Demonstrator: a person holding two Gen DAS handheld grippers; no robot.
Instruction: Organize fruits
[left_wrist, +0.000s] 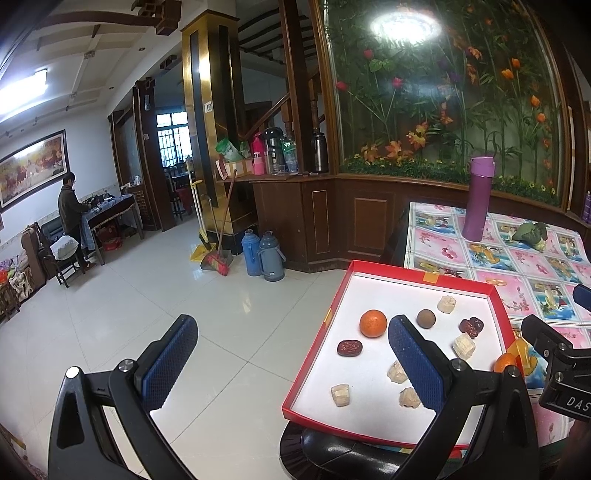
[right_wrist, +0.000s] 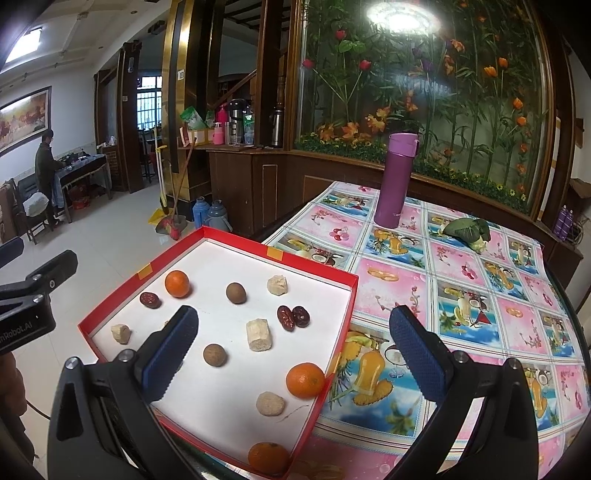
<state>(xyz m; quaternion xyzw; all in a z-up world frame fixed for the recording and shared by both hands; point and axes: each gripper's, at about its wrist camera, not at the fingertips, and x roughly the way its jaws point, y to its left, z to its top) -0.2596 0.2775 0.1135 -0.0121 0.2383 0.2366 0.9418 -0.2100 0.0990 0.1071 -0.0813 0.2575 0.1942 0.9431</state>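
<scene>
Glossy floor tiles and a flower mural surround my worktop (right_wrist: 461, 295) with its fruit-print cloth. My red tray (right_wrist: 334, 354) overhangs its edge, fruit scattered loose inside. Both my left gripper (left_wrist: 291, 363) and right gripper (right_wrist: 291, 354) hover above it, fingers spread wide and holding nothing. The oranges (right_wrist: 305, 380) look firm, round and apt to roll, so I'd pinch one across its middle. The dates (right_wrist: 293, 317) seem light and wrinkled, probably tacky. The pale chunks (right_wrist: 259, 334) may crumble; I can't tell.
</scene>
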